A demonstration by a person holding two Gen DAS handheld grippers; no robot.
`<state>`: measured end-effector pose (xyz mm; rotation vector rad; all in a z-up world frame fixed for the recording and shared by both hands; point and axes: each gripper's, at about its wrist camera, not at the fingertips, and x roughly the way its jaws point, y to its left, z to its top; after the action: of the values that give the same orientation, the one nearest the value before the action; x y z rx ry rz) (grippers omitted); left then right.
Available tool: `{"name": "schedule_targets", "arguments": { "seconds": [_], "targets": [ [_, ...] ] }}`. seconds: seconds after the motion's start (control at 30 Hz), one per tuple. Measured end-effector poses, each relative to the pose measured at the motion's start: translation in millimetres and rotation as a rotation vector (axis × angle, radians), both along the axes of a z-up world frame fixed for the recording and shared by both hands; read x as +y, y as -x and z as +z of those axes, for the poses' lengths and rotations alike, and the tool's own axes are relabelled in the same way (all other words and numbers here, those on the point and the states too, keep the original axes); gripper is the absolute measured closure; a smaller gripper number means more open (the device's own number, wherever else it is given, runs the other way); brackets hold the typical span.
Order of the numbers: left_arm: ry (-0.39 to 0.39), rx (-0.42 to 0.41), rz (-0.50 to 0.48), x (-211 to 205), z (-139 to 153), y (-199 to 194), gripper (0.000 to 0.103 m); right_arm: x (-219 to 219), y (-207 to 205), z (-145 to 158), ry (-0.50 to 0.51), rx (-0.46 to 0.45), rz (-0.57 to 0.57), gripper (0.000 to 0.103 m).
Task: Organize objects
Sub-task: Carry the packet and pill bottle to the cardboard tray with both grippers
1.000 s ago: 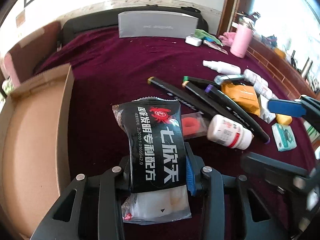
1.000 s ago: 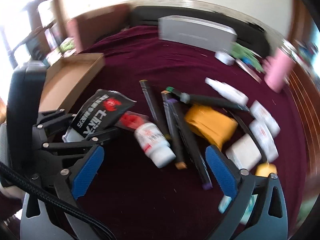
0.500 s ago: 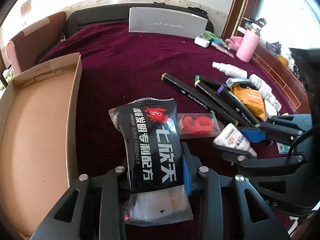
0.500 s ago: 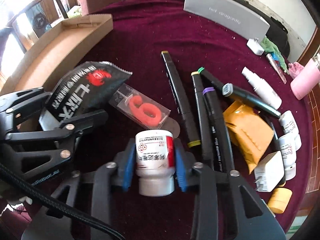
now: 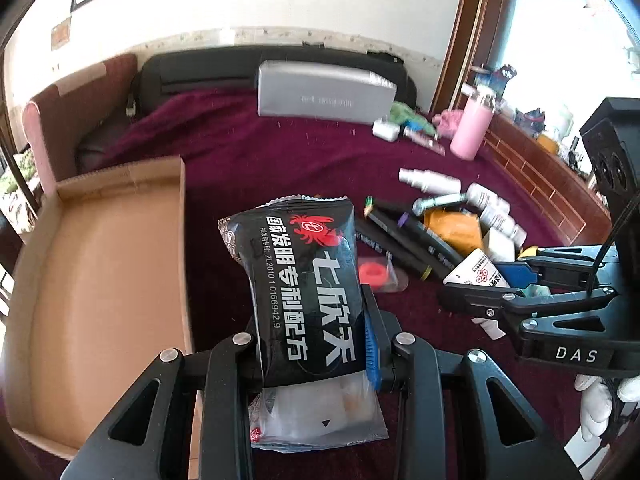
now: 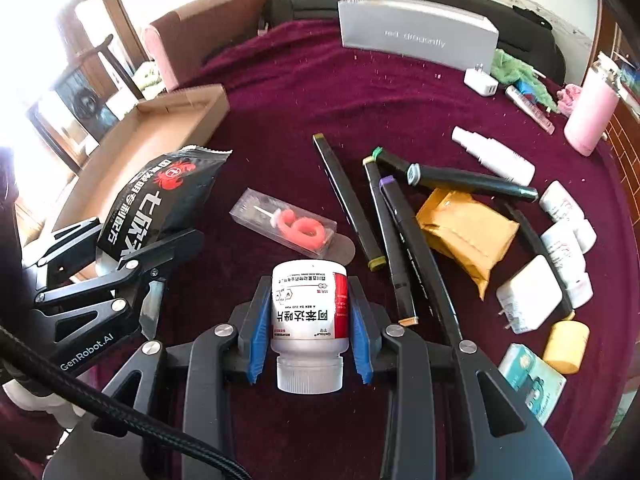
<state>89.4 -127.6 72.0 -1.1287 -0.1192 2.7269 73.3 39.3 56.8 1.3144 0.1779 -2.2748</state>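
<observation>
left tool (image 5: 316,344): clamped on a black snack packet (image 5: 300,284), held above the maroon table (image 6: 320,92), just right of the cardboard box (image 5: 100,272).
right tool (image 6: 308,320): closed on a white pill bottle (image 6: 309,316), cap toward the camera, lifted over the cloth near the markers.
hidden: the packet's clear lower end covers the gap between the left fingers; in the left view the bottle shows only as a corner of label behind the right tool (image 5: 520,292); the teal carton (image 6: 532,376) is partly cut off by the right tool's arm.
hard to read: small print on the gray case (image 6: 416,36) blurs in the left view.
edges: the box sits at the table's left edge, its floor bare; a wide stretch of cloth lies open between box and clutter.
count: four black markers (image 6: 348,196) in a loose fan; one candle pack (image 6: 288,226); one yellow pouch (image 6: 468,236); one spray bottle (image 6: 494,156); one pink flask (image 6: 588,116); two white chargers (image 6: 528,296); one yellow cap (image 6: 566,346).
</observation>
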Motion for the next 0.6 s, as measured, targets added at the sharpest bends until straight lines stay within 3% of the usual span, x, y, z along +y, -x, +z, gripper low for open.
{"name": "schedule_targets", "arguments": {
  "seconds": [0.27, 0.6],
  "targets": [
    [0.042, 0.084, 0.112, -53, 38, -3, 0.075, -35, 1, 41, 0.122, 0.007, 0.059, 0.070],
    [0.120, 0.045, 0.240, -131, 26, 31, 0.075, -134, 31, 60, 0.182, -0.036, 0.150, 0.070]
  ]
}}
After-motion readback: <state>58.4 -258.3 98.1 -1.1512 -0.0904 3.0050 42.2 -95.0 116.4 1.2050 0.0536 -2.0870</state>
